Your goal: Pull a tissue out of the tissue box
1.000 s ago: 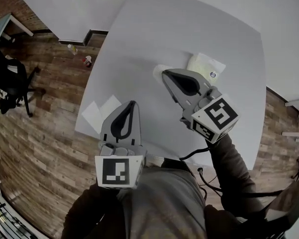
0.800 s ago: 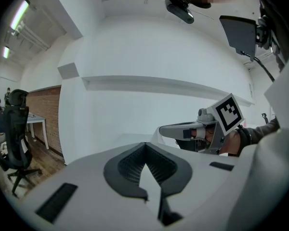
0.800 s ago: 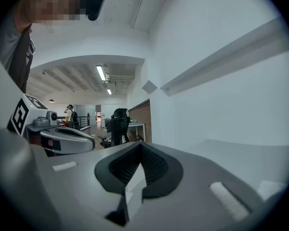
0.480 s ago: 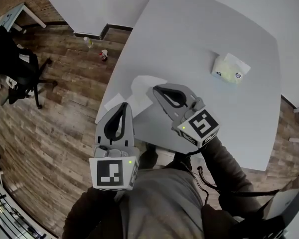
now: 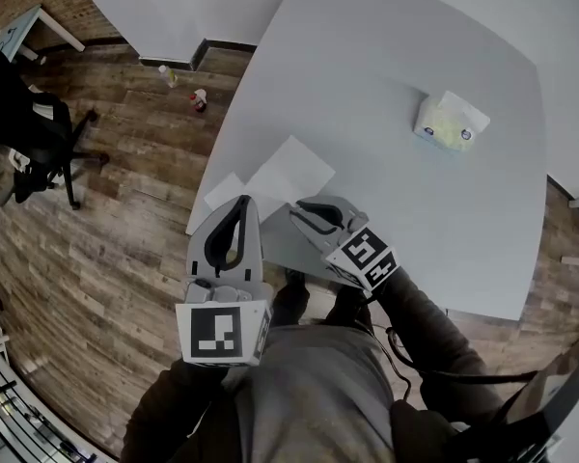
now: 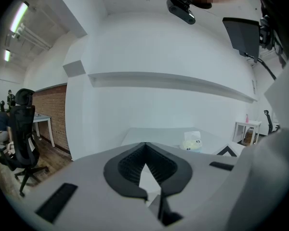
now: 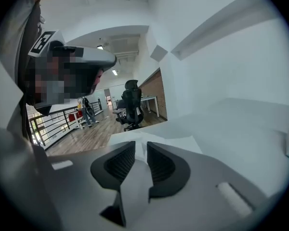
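The tissue box (image 5: 450, 123) stands far off on the white table (image 5: 386, 56), with a tissue sticking out of its top; the left gripper view shows the tissue box (image 6: 191, 142) ahead in the distance. A pulled-out tissue (image 5: 291, 169) lies flat near the table's left edge. My right gripper (image 5: 301, 211) is low at the tissue's near corner, its jaws opening. In the right gripper view the tissue (image 7: 159, 142) lies just past the right gripper (image 7: 140, 150), and the pads press on nothing. My left gripper (image 5: 244, 202) hovers at the table's near-left corner, shut and empty (image 6: 145, 144).
A second flat tissue (image 5: 226, 192) lies next to the first at the table's corner. Wooden floor surrounds the table. An office chair (image 5: 29, 133) stands at the left and two small bottles (image 5: 197, 99) sit on the floor by the wall.
My right gripper came down and back from the box to the table's near-left edge with the tissue. The tissue now lies flat and the jaws have parted. The left gripper shifted slightly.
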Tool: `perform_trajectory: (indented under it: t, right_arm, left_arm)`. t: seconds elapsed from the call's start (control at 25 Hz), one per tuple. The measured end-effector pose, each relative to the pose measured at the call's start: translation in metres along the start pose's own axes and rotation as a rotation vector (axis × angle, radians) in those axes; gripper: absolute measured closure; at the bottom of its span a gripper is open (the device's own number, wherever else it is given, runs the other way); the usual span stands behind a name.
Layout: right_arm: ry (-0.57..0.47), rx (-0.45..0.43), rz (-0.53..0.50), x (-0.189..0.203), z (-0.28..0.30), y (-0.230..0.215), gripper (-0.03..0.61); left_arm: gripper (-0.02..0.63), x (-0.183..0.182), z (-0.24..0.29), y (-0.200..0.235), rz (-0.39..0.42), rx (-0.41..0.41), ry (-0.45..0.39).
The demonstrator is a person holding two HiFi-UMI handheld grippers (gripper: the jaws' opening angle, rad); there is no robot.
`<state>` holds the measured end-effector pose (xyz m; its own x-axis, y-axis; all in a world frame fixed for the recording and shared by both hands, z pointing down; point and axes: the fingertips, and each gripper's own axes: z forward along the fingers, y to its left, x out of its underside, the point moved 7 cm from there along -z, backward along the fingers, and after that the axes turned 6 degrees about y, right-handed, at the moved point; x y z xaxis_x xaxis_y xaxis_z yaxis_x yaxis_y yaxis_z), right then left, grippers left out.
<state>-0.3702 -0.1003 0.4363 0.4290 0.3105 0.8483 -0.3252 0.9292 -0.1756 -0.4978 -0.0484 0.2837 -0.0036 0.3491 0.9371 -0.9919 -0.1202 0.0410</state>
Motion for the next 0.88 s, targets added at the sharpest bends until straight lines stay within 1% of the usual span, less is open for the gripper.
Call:
perform_trajectory:
  t: [0.08,0.12,0.24,0.36,0.48,0.6,0.64,0.76,0.88]
  right_arm:
    - [0.015,-0.015,0.017,0.006,-0.003,0.008,0.458]
    - [0.016,-0.014,0.022,0.009,-0.007,0.012,0.451]
    - [-0.006,0.008,0.033,0.013,-0.028,0.021,0.448]
    - [-0.055,0.050,0.048,0.013,-0.064,0.027,0.448]
    - [-0.124,0.102,0.077,0.009,-0.116,0.035,0.448]
    - [-0.216,0.170,0.130,0.003,-0.182,0.042,0.449]
    - [-0.249,0.197,0.150,0.000,-0.205,0.044,0.450]
    - [-0.358,0.288,0.196,-0.011,-0.274,0.055,0.485]
    - [-0.421,0.387,0.198,-0.018,-0.334,0.073,0.537]
  left_arm:
    - [0.615,0.001,-0.002,-0.005,-0.001,0.015,0.003]
    - [0.615,0.001,-0.002,-0.009,-0.001,0.022,0.002]
    - [0.615,-0.002,-0.004,-0.024,0.004,0.044,-0.009]
    - [0.615,-0.003,-0.007,-0.047,0.016,0.074,-0.021]
    - [0.615,-0.010,-0.013,-0.080,0.021,0.104,-0.048]
    - [0.615,-0.017,-0.021,-0.122,0.026,0.135,-0.085]
    - [0.615,-0.020,-0.024,-0.137,0.026,0.147,-0.098]
    - [0.615,-0.028,-0.038,-0.182,0.043,0.189,-0.141]
    - [0.615,-0.033,-0.058,-0.229,0.065,0.221,-0.173]
